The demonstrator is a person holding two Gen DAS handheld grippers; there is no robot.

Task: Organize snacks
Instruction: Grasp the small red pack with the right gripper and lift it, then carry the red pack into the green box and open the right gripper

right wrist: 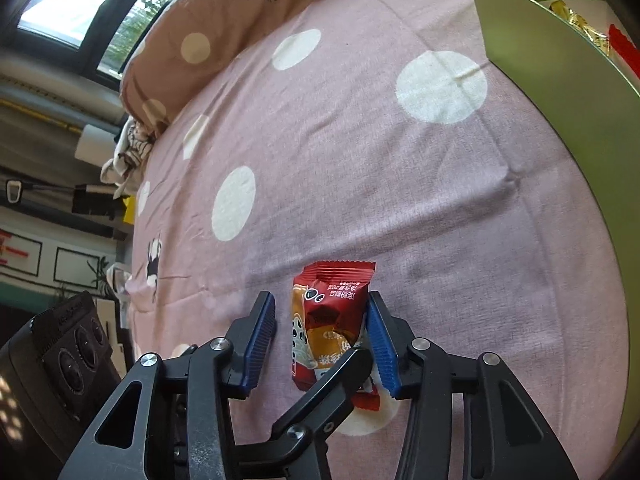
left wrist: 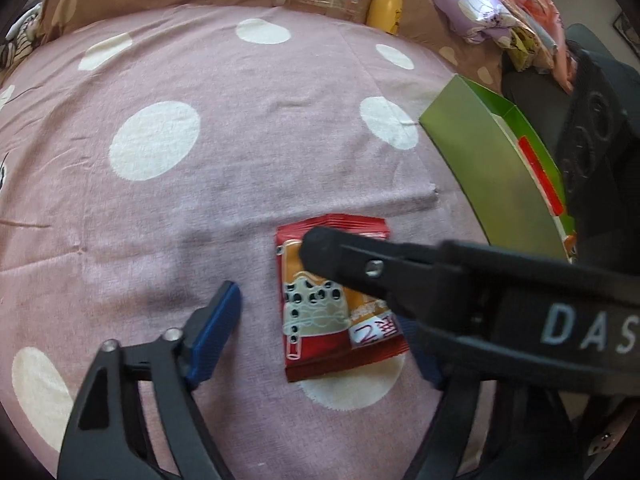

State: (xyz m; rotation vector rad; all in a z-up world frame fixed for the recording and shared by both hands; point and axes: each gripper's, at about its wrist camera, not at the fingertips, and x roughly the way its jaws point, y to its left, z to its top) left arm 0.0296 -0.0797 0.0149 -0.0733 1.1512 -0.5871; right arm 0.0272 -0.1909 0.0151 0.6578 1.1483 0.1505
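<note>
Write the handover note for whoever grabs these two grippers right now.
Left gripper: open, straddling the red snack packet on the polka-dot bedsheet.
Right gripper: open around the same packet, one pad touching its edge; not clamped.
Green box stands to the right, some wrapped snacks already inside.
Left to do: grip this packet and put it in the box.

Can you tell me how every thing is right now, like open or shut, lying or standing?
Red snack packet: sealed, lying flat on the bedsheet, between both grippers' fingers.
Left gripper: open, around the packet.
Right gripper: open, around the packet.
Green box: open on top, snacks inside.
Clear plastic bottle: lying on its side, capped.
Yellow bottle: upright.
</note>
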